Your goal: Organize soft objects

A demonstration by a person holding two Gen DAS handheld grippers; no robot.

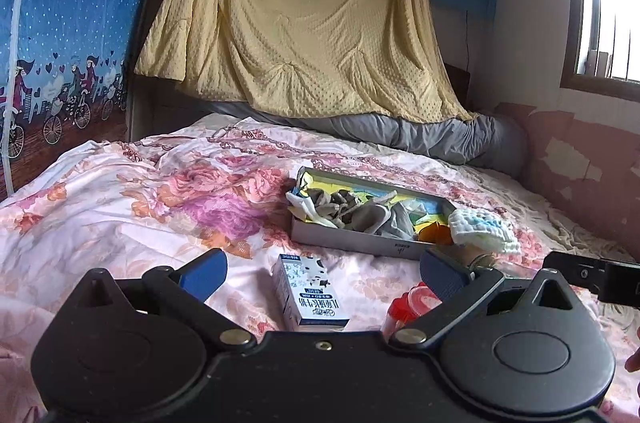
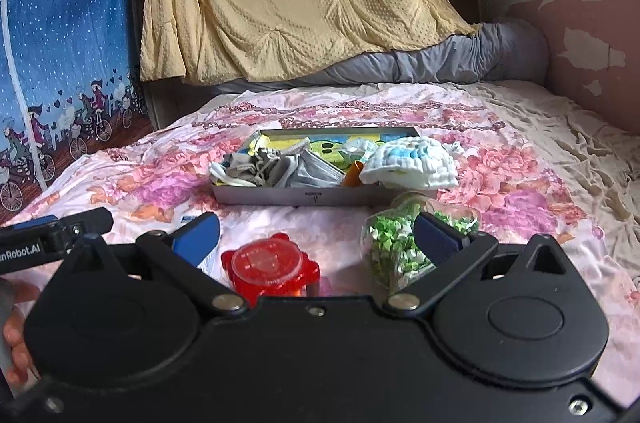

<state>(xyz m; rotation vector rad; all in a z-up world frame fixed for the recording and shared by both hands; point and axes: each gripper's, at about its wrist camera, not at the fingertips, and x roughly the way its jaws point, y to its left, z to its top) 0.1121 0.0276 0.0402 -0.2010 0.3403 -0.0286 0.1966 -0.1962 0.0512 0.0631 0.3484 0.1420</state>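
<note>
A shallow grey box (image 1: 352,242) (image 2: 280,197) lies on the floral bed cover and holds grey socks (image 1: 360,213) (image 2: 288,165) and other soft cloth. A white and blue knitted cloth (image 1: 482,225) (image 2: 410,163) rests on the box's right end, partly over the rim. My left gripper (image 1: 322,271) is open and empty, above a milk carton (image 1: 308,293). My right gripper (image 2: 316,235) is open and empty, above a red lidded jar (image 2: 270,269) and beside a clear bottle of green bits (image 2: 394,247).
The red jar (image 1: 412,303) also shows in the left wrist view. A yellow blanket (image 1: 296,23) hangs behind the bed, above a grey rolled quilt (image 1: 432,135). A blue curtain (image 1: 60,23) is at the left, a pink wall (image 2: 592,55) at the right.
</note>
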